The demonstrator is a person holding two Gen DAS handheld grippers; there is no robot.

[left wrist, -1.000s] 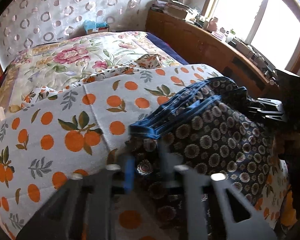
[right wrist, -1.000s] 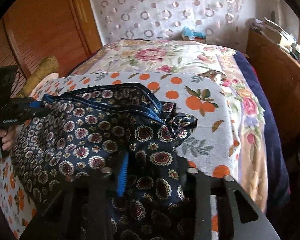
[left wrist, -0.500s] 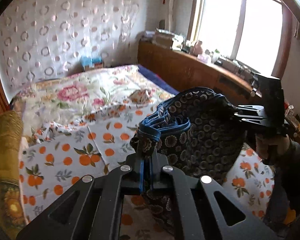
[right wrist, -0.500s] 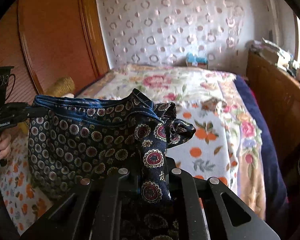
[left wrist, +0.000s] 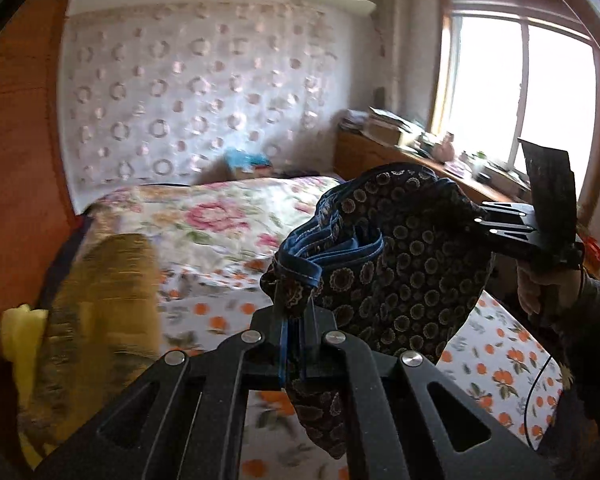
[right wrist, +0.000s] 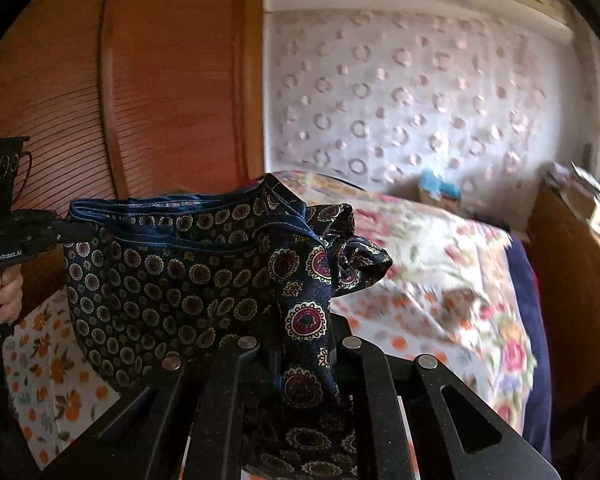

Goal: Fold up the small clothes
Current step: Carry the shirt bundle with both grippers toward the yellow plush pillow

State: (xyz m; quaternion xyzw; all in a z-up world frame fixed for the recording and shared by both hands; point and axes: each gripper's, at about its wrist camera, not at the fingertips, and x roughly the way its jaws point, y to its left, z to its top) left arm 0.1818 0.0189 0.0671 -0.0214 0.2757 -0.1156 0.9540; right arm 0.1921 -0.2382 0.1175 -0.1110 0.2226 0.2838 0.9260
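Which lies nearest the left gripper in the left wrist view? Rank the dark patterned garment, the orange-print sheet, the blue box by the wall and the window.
1. Dark patterned garment: clamped in the left gripper.
2. Orange-print sheet: on the bed, below the garment.
3. Blue box: far end of the bed, by the wall.
4. Window: upper right; too close to call against the box.

Left tongs (left wrist: 296, 332) and right tongs (right wrist: 304, 356) — both clamped, held aloft.

Daylight glared through the window (left wrist: 516, 92), blown out white; the wall (right wrist: 420, 92) and bed (left wrist: 204, 216) were motion-blurred. Fisheye edges curved, corners black.
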